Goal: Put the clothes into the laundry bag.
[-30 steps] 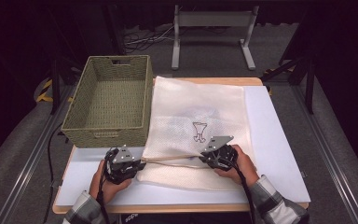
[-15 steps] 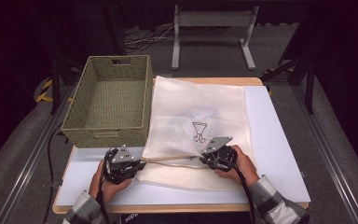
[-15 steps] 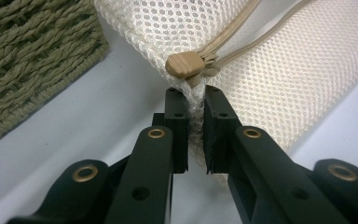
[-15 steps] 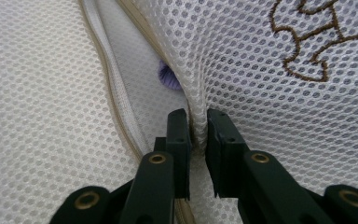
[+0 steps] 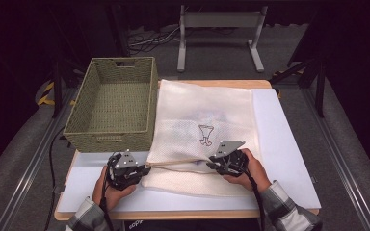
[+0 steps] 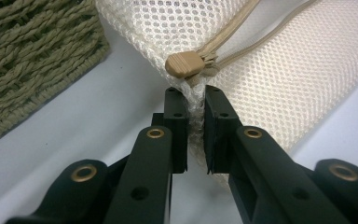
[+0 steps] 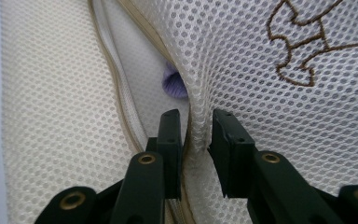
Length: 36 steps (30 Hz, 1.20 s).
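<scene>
A cream mesh bag lies flat on the white table, its far edge at the table's far side and its near part between the two hands. An outline motif in brown thread marks the bag's upper face. A woven basket stands on the table's left part, just beside the bag's left edge. The left gripper sits at the bag's near-left corner; in the left gripper view its jaws are clamped on a bunched fold of mesh, just below a tan cord stopper. A tan cord runs from that corner along the bag toward the right gripper. In the right gripper view the right gripper pinches a raised ridge of the mesh's top layer between its jaws, with the motif to one side. Beside the pinched ridge the bag's mouth gapes along a tan-edged seam, and a small purple item shows inside the opening; its kind cannot be told. Each gripper is held by a hand, left hand and right hand, with plaid sleeves at the bottom edge.
</scene>
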Each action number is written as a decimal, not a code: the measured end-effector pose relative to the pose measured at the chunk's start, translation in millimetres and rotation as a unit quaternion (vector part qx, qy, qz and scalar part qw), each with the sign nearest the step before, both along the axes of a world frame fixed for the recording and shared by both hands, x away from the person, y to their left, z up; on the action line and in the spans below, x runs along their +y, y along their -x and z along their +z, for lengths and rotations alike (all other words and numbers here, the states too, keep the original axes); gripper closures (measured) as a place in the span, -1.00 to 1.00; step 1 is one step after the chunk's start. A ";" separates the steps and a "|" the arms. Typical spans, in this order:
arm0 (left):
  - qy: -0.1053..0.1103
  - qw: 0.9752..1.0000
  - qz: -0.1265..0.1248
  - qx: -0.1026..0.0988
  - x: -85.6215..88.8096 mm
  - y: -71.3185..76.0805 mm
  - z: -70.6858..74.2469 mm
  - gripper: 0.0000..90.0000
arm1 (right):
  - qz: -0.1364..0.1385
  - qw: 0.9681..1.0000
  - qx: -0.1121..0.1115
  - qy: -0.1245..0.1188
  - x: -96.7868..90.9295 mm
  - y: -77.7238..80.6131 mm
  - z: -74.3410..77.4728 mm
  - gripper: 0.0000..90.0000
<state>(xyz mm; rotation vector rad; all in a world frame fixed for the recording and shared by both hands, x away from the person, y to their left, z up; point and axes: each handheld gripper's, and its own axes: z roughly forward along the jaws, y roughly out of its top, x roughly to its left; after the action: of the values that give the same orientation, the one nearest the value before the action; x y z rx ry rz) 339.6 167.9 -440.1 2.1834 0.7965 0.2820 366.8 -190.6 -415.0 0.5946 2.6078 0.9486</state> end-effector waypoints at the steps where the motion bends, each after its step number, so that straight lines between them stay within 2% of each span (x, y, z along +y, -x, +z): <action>1: 0.001 1.000 0.000 0.000 -0.2 -0.1 -0.4 0.82 | 0.001 1.000 -0.002 -0.002 -0.5 0.6 1.0 0.62; 8: 0.001 1.000 -0.002 -0.001 0.0 -0.8 -0.4 0.83 | 0.001 1.000 -0.011 -0.016 -3.3 2.5 6.4 0.58; 12: -0.002 1.000 -0.004 -0.004 0.3 -1.4 -0.8 0.83 | -0.005 0.999 -0.035 -0.036 -4.0 4.9 12.0 0.49; 14: -0.002 1.000 -0.004 -0.004 0.3 -1.5 -0.9 0.83 | 0.001 0.998 -0.043 -0.043 -4.0 6.5 15.9 0.48; 17: -0.002 1.000 -0.004 -0.004 0.1 -1.0 -0.9 0.83 | 0.004 0.997 -0.048 -0.054 -4.2 8.6 19.8 0.49; 26: 0.002 1.000 -0.001 -0.002 0.2 0.0 -0.8 0.83 | 0.001 0.997 -0.058 -0.060 -3.3 10.6 24.6 0.41; 36: 0.000 1.000 -0.005 -0.001 -0.2 -0.6 -1.0 0.85 | -0.008 0.996 -0.064 -0.064 -0.8 9.1 24.8 0.15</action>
<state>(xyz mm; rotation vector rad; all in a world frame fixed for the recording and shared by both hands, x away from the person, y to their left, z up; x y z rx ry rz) 340.2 167.6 -441.2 2.1861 0.7846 0.2799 357.8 -191.4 -390.2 0.5645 2.4409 1.1169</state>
